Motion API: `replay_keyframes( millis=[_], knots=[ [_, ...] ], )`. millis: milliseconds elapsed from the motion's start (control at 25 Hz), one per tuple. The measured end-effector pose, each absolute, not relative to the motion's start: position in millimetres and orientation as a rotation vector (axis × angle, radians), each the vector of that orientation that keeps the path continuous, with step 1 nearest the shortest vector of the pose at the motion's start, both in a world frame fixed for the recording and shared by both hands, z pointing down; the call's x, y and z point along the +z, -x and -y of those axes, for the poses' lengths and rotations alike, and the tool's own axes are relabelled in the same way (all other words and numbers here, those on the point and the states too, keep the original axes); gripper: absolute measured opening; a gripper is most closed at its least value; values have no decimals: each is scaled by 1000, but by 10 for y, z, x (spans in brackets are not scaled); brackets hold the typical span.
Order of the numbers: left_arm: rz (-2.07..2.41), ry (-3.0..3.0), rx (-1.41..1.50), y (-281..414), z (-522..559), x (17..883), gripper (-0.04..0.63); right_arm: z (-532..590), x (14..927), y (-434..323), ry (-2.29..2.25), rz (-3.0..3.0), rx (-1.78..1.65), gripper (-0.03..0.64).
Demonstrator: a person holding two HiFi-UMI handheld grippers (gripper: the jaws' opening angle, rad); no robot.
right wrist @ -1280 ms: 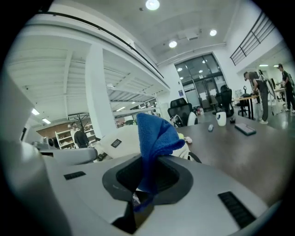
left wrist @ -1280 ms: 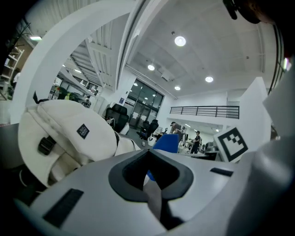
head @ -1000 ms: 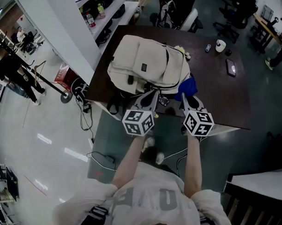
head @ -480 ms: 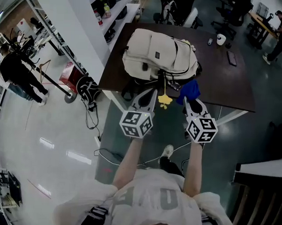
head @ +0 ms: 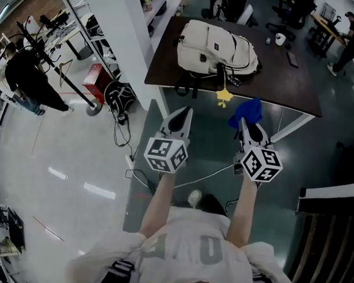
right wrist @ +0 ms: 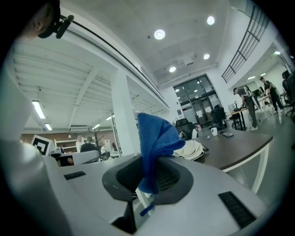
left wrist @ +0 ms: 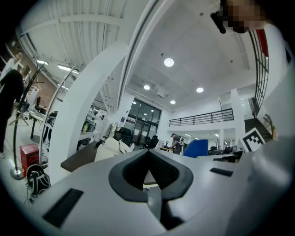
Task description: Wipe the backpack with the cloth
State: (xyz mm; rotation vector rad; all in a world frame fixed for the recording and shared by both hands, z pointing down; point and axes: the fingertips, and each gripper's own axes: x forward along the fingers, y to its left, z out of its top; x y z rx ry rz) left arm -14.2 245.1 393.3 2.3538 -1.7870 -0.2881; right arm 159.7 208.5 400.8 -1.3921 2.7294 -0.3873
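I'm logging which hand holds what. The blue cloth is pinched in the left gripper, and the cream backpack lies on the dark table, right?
No: the blue cloth is pinched in the right gripper, as the right gripper view shows; the left gripper is shut on nothing. The cream backpack does lie on the dark table.

There are one backpack [head: 218, 48], one cloth [head: 247, 113], one table [head: 283, 86], one yellow tag [head: 224, 95] and two grippers, the left gripper [head: 180, 113] and the right gripper [head: 245, 125].
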Motion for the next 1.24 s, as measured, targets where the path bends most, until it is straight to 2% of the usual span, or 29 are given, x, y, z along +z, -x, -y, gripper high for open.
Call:
replay_keyframes(
  millis=[120,600,920,1240],
  knots=[
    [1782,-2401,-299,52,-2722,3817,3,-2374,3919,-1519,1412,-2782,-284,43],
    [1683,-2419,-333,-368,-3792,3722,3,-3716,3786,-1695,1477,-2712,-274,43],
    [1671,-2477,-304,-430,-3791,3618,3,-3698,3473,-1830,1506,-2661,-179,43],
    [1698,-2496,-299,-334,-3683,3524,3,-3592,3461,-1634,1437,-2677,-198,43]
  ],
)
